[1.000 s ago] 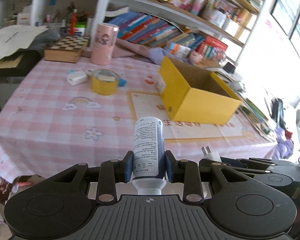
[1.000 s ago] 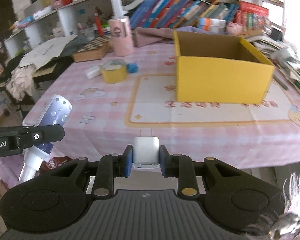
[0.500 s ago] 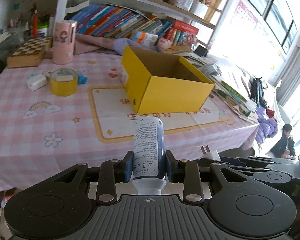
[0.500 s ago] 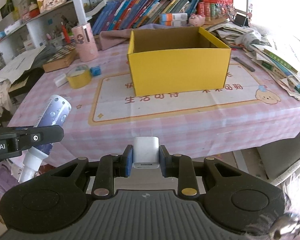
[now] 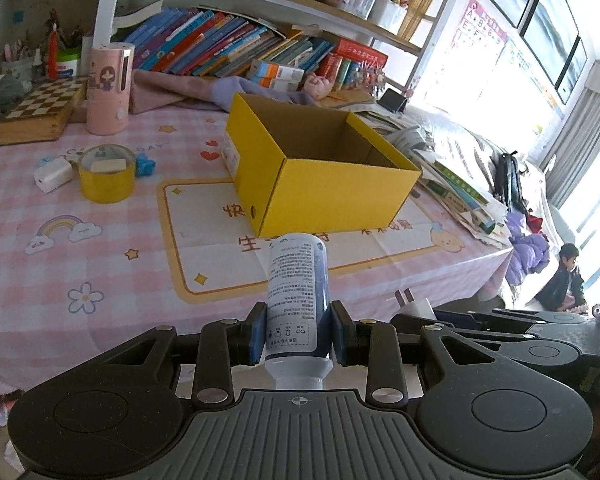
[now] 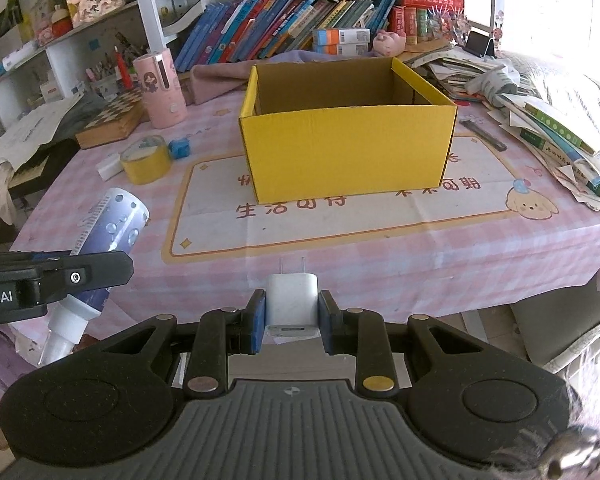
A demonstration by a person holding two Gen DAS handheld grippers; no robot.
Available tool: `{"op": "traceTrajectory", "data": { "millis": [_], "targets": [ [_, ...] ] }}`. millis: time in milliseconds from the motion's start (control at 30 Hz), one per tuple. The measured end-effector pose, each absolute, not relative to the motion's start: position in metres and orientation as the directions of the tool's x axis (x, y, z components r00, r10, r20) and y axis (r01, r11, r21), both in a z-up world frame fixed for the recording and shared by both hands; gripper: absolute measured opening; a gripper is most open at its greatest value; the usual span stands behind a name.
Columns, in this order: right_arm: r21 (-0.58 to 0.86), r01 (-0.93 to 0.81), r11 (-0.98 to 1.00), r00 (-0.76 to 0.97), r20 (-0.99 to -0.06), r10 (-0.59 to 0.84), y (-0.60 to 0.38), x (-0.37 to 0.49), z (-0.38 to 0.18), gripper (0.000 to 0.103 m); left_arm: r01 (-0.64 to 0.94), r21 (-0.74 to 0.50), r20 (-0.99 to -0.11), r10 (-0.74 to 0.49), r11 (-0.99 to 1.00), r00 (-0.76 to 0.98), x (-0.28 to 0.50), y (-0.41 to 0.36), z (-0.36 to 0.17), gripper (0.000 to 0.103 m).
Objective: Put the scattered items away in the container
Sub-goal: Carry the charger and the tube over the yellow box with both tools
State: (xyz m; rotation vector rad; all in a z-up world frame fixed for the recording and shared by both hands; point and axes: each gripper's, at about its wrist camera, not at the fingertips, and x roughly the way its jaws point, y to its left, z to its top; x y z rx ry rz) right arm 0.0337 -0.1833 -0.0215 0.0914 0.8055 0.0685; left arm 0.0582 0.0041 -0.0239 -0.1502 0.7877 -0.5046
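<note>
Two hand-held grippers, both off the near tabletop edge: left hand-held gripper clamped on one blue bottle, right hand-held gripper clamped on one white charger. One yellow box mid-table, top open, bare mat before it. At left, well apart: one tape roll, one blue cube, one white block.

Home study room: crowded bookshelves, pink checked tablecloth, chessboard, toys, child by window.
</note>
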Motion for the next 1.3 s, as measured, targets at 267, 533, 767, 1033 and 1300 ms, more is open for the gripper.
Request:
{"op": "traceTrajectory", "data": {
  "millis": [267,533,767,1033,1300],
  "targets": [
    [0.103,-0.024,0.994,0.693,-0.716,0.091,-0.191,0.049,-0.022,0.025,0.397,-0.309,-0.635,-0.498,0.864,0.591,0.073,-0.006,-0.023,0.031],
    [0.109,-0.016,0.994,0.703,-0.705,0.089,-0.201,0.073,-0.020,0.025,0.411,-0.290,-0.627,-0.496,0.864,0.601,0.095,-0.016,-0.020,0.031],
    [0.089,-0.034,0.995,0.731,-0.677,0.086,-0.212,0.100,-0.010,0.025,0.414,-0.275,-0.601,-0.491,0.868,0.631,0.118,-0.024,-0.012,0.031],
    [0.038,-0.059,0.998,0.796,-0.601,0.070,-0.236,0.139,0.016,0.025,0.428,-0.240,-0.556,-0.485,0.871,0.675,0.152,-0.045,0.006,0.031],
    [0.023,-0.098,0.995,0.827,-0.554,0.094,-0.266,0.194,0.034,0.025,0.433,-0.213,-0.528,-0.476,0.876,0.703,0.192,-0.080,0.021,0.031]
  ]
}}
